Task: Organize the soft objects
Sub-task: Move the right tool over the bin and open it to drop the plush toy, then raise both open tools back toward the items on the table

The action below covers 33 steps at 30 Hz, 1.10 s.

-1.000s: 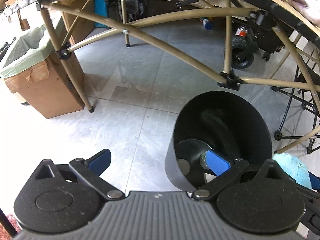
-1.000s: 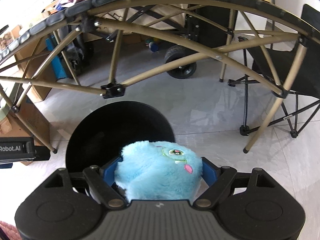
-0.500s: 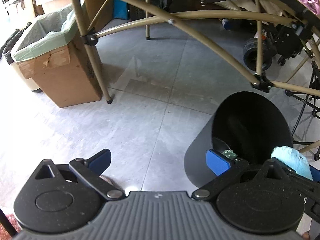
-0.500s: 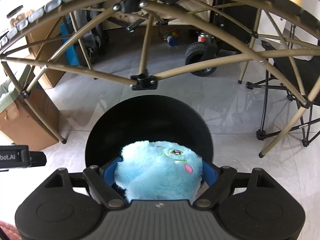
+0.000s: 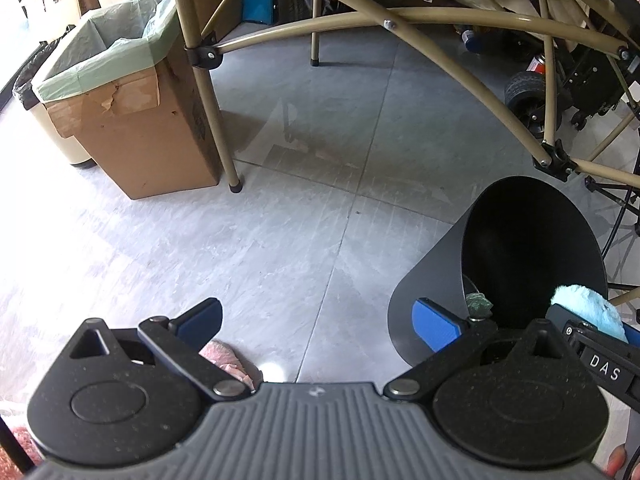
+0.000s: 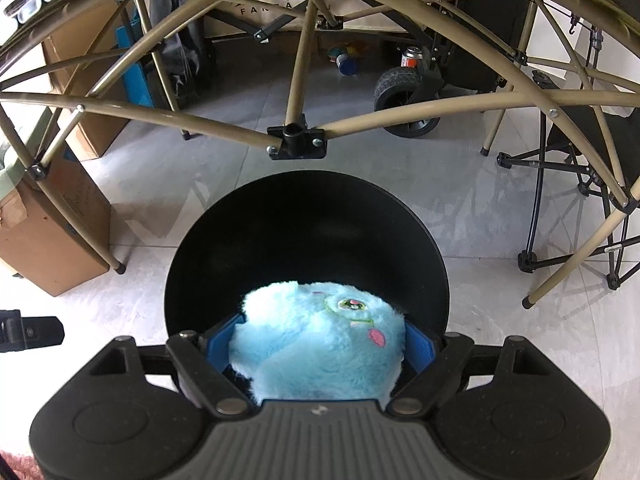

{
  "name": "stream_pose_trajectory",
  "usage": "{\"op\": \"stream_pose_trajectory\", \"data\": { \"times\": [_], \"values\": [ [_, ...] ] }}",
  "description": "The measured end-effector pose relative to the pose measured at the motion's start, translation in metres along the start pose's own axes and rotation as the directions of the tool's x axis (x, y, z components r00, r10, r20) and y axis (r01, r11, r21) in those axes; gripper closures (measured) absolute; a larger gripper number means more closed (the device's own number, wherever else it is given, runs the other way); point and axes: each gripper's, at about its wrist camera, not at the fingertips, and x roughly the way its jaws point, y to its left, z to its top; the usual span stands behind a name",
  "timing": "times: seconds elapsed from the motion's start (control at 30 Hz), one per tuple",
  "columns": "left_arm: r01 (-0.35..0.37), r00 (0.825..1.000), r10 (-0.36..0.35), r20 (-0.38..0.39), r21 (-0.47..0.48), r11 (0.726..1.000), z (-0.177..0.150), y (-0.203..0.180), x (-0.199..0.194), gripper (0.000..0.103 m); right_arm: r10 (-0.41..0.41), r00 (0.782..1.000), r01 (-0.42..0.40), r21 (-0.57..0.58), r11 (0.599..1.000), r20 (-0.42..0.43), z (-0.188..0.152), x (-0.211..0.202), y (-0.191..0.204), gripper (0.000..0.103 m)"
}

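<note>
Progress looks partial to me. My right gripper (image 6: pixel 320 344) is clenched on the blue plush toy (image 6: pixel 316 344), both pads pressed into its fur, and it hangs over the near rim of the black bin (image 6: pixel 304 236) directly ahead. I judge the drop is the step left for this one. Something small and green (image 5: pixel 478 305) already lies inside the bin. My left gripper (image 5: pixel 320 316) is released, nothing between its pads; a pink soft thing (image 5: pixel 226 362) sits just beneath it, unsorted.

The fluffy light-blue plush toy (image 6: pixel 320 336) sits over the round black bin (image 6: pixel 304 216) on the floor, before the tan metal frame (image 6: pixel 296 140); a brown cardboard box (image 5: pixel 136 136) stands well left.
</note>
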Motion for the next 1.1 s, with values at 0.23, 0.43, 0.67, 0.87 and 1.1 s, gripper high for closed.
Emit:
{"op": "stream_pose_trajectory", "data": {
  "times": [0.23, 0.43, 0.67, 0.87, 1.1],
  "values": [
    [-0.005, 1.000, 0.005, -0.006, -0.006, 1.000, 0.0002, 0.0030, 0.0022, 0.000, 0.013, 1.000, -0.013, -0.009, 1.000, -0.013, -0.0001, 0.0042, 0.0040, 0.020],
    [-0.005, 1.000, 0.005, -0.010, -0.007, 1.000, 0.0004, 0.0021, 0.0019, 0.000, 0.012, 1.000, -0.012, -0.008, 1.000, -0.019, 0.0001, 0.0066, 0.0038, 0.007],
    [-0.004, 1.000, 0.004, -0.010, 0.001, 1.000, -0.0001, 0.0007, 0.0024, 0.000, 0.007, 1.000, -0.007, -0.004, 1.000, -0.022, -0.0010, 0.0068, 0.0014, 0.001],
    [-0.003, 1.000, 0.003, -0.009, 0.005, 1.000, -0.0001, -0.0004, 0.0022, 0.000, 0.009, 0.999, -0.010, -0.018, 1.000, -0.033, -0.0018, 0.0070, 0.0023, 0.000],
    [-0.002, 1.000, 0.002, -0.008, 0.007, 1.000, -0.0004, -0.0009, 0.0020, 0.000, 0.013, 0.999, -0.014, -0.023, 1.000, -0.030, -0.0024, 0.0048, 0.0036, 0.000]
  ]
}}
